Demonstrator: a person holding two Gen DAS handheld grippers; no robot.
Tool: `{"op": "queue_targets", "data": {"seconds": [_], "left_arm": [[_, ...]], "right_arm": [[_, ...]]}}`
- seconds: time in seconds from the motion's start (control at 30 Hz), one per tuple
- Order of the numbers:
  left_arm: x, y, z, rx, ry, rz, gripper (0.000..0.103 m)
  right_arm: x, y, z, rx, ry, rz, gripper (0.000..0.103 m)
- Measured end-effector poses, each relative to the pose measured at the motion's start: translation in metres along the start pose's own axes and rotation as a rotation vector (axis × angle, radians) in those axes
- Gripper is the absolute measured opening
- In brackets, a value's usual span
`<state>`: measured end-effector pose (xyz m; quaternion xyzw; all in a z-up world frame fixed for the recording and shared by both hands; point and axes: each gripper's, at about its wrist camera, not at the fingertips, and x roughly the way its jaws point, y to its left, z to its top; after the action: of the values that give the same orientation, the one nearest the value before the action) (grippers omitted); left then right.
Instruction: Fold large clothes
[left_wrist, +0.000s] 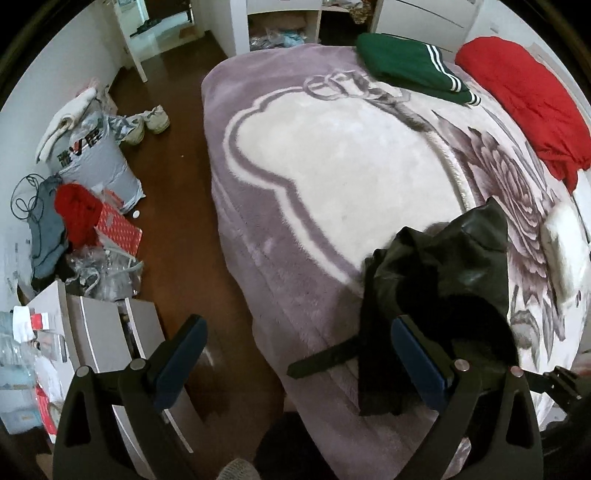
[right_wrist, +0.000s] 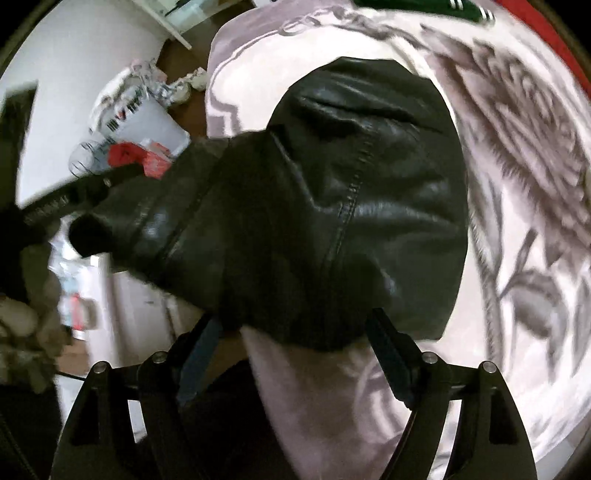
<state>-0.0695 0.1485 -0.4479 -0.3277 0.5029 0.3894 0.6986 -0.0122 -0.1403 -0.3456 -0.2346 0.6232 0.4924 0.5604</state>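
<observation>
A black leather garment (left_wrist: 443, 273) lies bunched on the near right part of the bed, over the lilac floral blanket (left_wrist: 332, 166). A strap of it hangs toward the bed's edge. My left gripper (left_wrist: 295, 354) is open, its right finger beside the garment, nothing between the jaws. In the right wrist view the same black leather garment (right_wrist: 332, 206) fills the middle, draped just ahead of my right gripper (right_wrist: 291, 358), whose jaws stand wide apart below it. The picture is blurred there, and I cannot tell if a finger touches the leather.
A folded green garment with white stripes (left_wrist: 410, 66) and a red garment (left_wrist: 524, 99) lie at the bed's far end. Left of the bed, the brown floor (left_wrist: 173, 192) holds bags, clothes, shoes and white drawers (left_wrist: 110, 332).
</observation>
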Motion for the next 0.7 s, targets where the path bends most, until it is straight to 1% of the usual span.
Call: {"op": "queue_targets", "data": {"seconds": [0.03,0.07,0.13,0.17,0.23,0.27,0.33,0.4,0.43,0.47,0.53,0.57,0.6,0.67,0.7], "left_arm": [[-0.001,0.003,0.0,-0.003,-0.003,0.01,0.102],[-0.001,0.006,0.0,-0.007,-0.007,0.021,0.102],[-0.001,0.014,-0.001,-0.023,-0.005,0.028,0.102],[0.0,0.016,-0.002,-0.032,-0.004,0.029,0.102],[0.002,0.021,-0.004,-0.048,-0.001,0.035,0.102],[0.003,0.023,-0.005,-0.053,0.0,0.035,0.102],[0.007,0.023,-0.008,-0.055,0.01,0.037,0.102],[0.013,0.022,-0.011,-0.05,0.018,0.036,0.102],[0.017,0.019,-0.013,-0.039,0.025,0.037,0.102],[0.021,0.016,-0.014,-0.027,0.028,0.04,0.102],[0.028,0.01,-0.014,0.002,0.035,0.052,0.102],[0.031,0.007,-0.015,0.011,0.035,0.055,0.102],[0.034,0.005,-0.016,0.016,0.037,0.057,0.102],[0.042,-0.005,-0.017,0.035,0.048,0.059,0.102],[0.044,-0.009,-0.017,0.041,0.048,0.063,0.102]], "right_arm": [[-0.008,-0.009,-0.002,0.042,0.002,0.072,0.082],[-0.009,-0.025,0.013,0.075,-0.002,0.119,0.082],[-0.025,-0.054,0.015,0.162,-0.043,0.187,0.082],[-0.03,-0.07,0.018,0.195,-0.064,0.197,0.082],[-0.029,-0.101,0.027,0.215,-0.103,0.154,0.085],[-0.021,-0.116,0.034,0.198,-0.115,0.14,0.087],[0.006,-0.139,0.048,0.158,-0.082,0.145,0.088],[0.051,-0.166,0.067,0.132,-0.018,0.24,0.088],[0.075,-0.179,0.076,0.149,0.021,0.294,0.092],[0.088,-0.185,0.081,0.161,0.045,0.327,0.1],[0.126,-0.194,0.093,0.197,0.133,0.501,0.101],[0.136,-0.196,0.095,0.222,0.158,0.55,0.101],[0.145,-0.196,0.095,0.255,0.149,0.588,0.102],[0.142,-0.188,0.093,0.25,0.098,0.566,0.101],[0.137,-0.186,0.089,0.265,0.064,0.551,0.094]]}}
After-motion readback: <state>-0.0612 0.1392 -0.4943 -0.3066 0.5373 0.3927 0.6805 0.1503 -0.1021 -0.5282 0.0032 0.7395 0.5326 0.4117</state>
